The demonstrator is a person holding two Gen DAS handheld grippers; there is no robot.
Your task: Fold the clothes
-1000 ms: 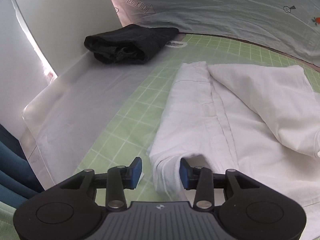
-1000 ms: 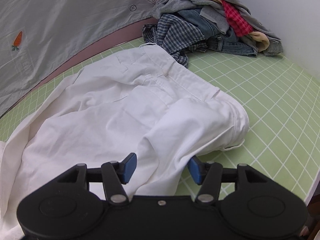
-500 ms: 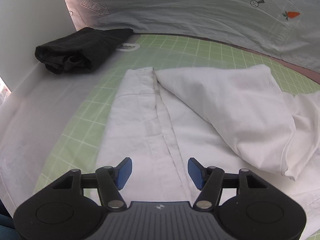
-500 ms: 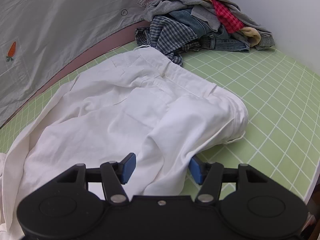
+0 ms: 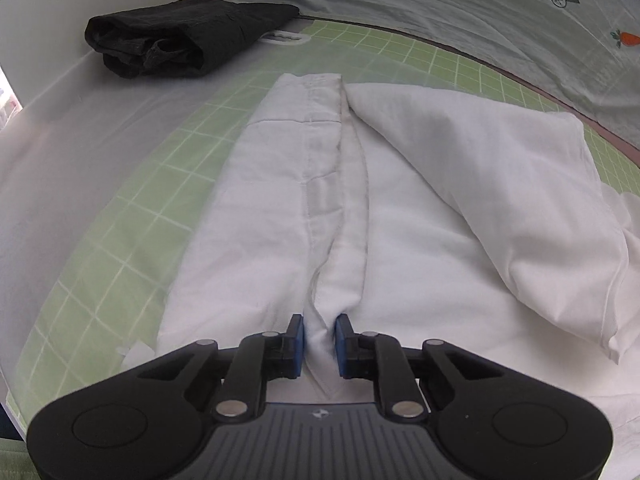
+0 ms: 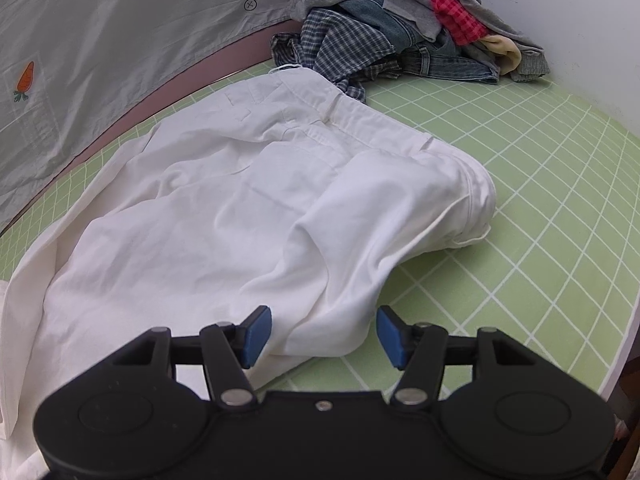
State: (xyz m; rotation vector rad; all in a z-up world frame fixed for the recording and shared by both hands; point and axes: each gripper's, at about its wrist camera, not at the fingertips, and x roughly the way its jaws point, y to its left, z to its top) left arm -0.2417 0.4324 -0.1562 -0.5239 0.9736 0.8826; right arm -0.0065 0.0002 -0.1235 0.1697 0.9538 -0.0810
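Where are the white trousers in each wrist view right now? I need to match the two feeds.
Left wrist: the white trousers fill the centre and right; the left gripper pinches a fold at bottom centre.
Right wrist: they fill the centre and left, waistband far, by the clothes pile; the right gripper is open over the near edge.
Shared landmark: the carrot print on the grey sheet.

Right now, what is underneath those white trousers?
The white trousers lie on a green grid mat, which shows all round them. Whether anything else lies beneath is hidden by the cloth.
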